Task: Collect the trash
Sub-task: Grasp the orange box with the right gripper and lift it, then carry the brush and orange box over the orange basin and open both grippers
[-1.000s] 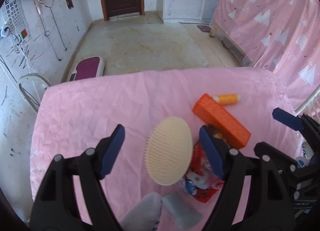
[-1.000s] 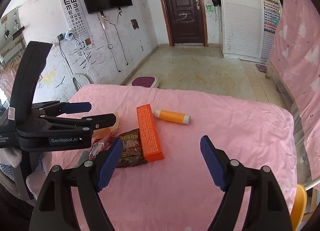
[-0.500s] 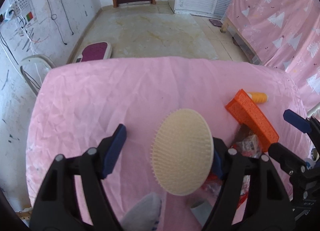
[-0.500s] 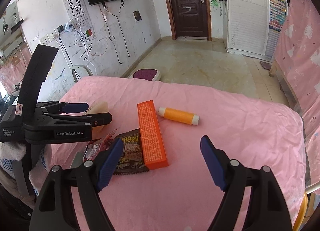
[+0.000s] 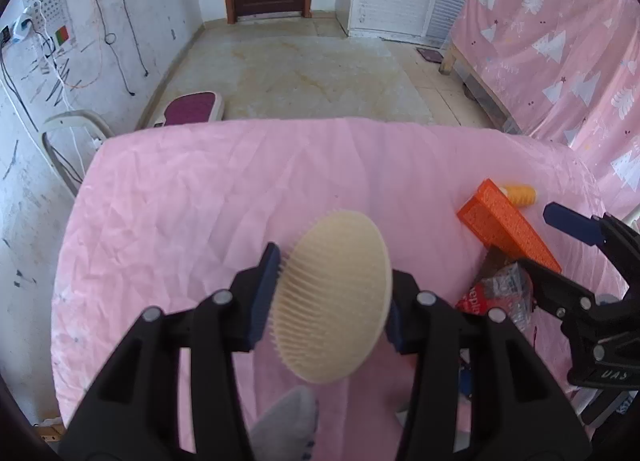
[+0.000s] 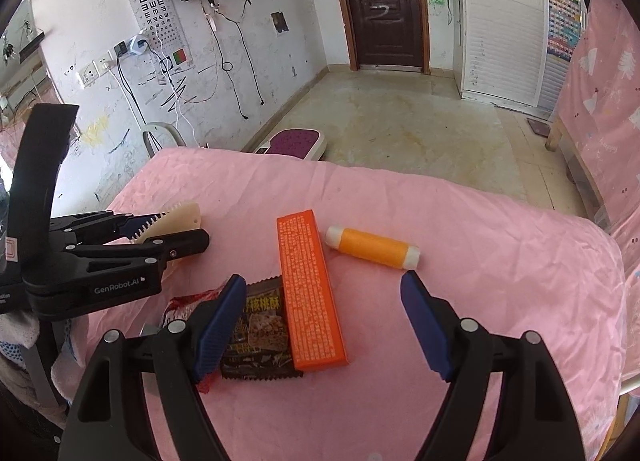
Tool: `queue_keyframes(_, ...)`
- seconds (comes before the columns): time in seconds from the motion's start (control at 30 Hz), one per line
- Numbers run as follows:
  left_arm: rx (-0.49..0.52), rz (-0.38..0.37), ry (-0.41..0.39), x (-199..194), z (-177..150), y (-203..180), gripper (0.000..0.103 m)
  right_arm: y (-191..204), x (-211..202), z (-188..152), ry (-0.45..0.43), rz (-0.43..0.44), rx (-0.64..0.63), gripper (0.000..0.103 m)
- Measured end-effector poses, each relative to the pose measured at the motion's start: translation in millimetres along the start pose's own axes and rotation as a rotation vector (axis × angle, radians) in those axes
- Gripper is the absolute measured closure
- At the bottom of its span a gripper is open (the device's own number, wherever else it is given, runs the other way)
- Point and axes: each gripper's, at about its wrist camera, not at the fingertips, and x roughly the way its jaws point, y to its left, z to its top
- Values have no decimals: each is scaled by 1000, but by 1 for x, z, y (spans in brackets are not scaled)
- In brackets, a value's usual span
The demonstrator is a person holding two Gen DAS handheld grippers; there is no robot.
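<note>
Since the earlier frame the left claw [image 5: 328, 301] has narrowed around the cream bristled brush [image 5: 336, 297]; its jaws are closing, pads touching the brush's edges. The right claw [image 6: 322, 321], wide open and empty, hovers over the orange box [image 6: 308, 289] and a dark snack wrapper [image 6: 260, 337] printed "核桃酥". The left claw's body reads "GenRobot.AI".

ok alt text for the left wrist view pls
The left gripper has a cream oval brush between its jaws, which are closing on it above a pink tablecloth. To the right lie an orange box, an orange spool and crumpled wrappers, with the right gripper reaching in beside them.
</note>
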Motion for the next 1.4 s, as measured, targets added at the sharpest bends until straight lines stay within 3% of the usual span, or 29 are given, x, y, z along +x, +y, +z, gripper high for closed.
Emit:
queue_keyframes(0.1, -12, 2, -13, -4, 0, 6, 59, 2, 3, 3, 2, -3, -3, 40)
queue_keyframes(0.37, -30, -9, -22, -8, 5, 15, 59, 6, 17, 2, 44, -4, -18, 87)
queue_keyframes(0.77, -29, -26, -84, -35, 5, 14, 59, 12, -20, 0, -62, -31, -44, 89)
queue_keyframes(1.07, 4, -37, -131, -64, 7, -14, 59, -6, -62, -14, -131, -56, -12, 89)
queue_keyframes(1.4, 76, -84, -164, -87, 5, -71, 59, -50, -122, -44, -230, -101, 60, 89)
